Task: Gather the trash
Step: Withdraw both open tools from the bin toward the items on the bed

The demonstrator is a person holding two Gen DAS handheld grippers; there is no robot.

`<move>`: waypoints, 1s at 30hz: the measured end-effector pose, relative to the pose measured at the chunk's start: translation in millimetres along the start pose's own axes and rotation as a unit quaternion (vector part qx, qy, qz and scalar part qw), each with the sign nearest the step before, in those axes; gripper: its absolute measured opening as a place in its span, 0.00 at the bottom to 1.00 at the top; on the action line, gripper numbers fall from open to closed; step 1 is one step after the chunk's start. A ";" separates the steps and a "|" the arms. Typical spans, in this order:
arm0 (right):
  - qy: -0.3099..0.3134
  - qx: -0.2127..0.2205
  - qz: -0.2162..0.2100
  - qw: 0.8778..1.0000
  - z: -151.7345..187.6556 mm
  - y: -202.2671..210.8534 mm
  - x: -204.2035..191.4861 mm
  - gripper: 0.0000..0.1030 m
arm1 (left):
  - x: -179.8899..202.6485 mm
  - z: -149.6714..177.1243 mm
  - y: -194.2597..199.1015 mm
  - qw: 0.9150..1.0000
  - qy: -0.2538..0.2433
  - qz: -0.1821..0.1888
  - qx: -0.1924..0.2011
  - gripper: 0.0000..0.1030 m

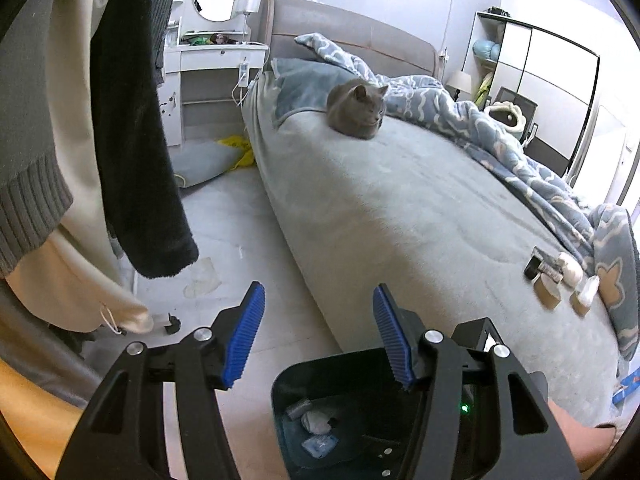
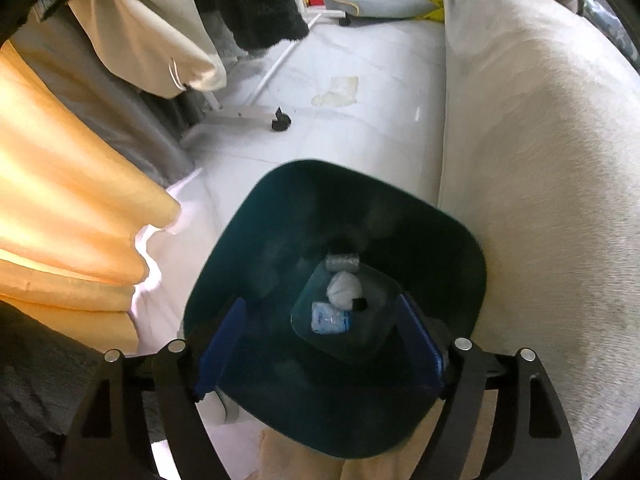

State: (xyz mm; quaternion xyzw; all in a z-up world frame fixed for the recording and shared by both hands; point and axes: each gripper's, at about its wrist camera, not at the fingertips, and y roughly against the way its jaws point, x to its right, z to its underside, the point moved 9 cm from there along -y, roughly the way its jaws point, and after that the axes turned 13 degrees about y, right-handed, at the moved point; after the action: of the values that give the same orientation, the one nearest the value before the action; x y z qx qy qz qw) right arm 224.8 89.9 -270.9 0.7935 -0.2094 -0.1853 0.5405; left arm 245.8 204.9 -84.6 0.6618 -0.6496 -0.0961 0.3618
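Grey bed (image 1: 400, 208) is taking up most of the room, a grey cat (image 1: 358, 110) sitting on it, leftover trash (image 1: 560, 280) lying on the bed well apart from the dark bin (image 2: 280, 208) standing just beside the bed. Right gripper (image 2: 320, 338) is hanging over the bin with jaws apart, nothing between them, white wad (image 2: 344, 289) and blue packet (image 2: 330, 318) lying at the bin's bottom; left gripper (image 1: 318, 336) is hovering above the bin, jaws apart and empty

Grey bed (image 1: 400, 200), cat (image 1: 357, 109), quilt (image 1: 520, 148)
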 end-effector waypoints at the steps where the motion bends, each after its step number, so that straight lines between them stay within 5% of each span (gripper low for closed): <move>1: 0.000 0.006 0.001 1.000 0.1 4.2 1.5 0.77 | 2.9 -1.8 0.5 1.000 0.002 0.002 0.003 0.58; 20: -0.015 0.145 0.090 0.985 13.1 124.9 67.4 0.81 | 86.6 -7.9 -2.3 0.999 -0.017 0.040 0.018 0.72; 30: -0.059 0.168 0.137 0.974 48.9 168.9 119.8 0.81 | 141.3 10.7 -20.1 0.997 -0.048 0.058 0.004 0.78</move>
State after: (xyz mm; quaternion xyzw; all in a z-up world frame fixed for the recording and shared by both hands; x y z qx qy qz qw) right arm 278.1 -67.5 -138.0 0.8243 -0.3762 -0.1182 0.4063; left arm 274.7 67.7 -56.0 0.6189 -0.7037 -0.1040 0.3331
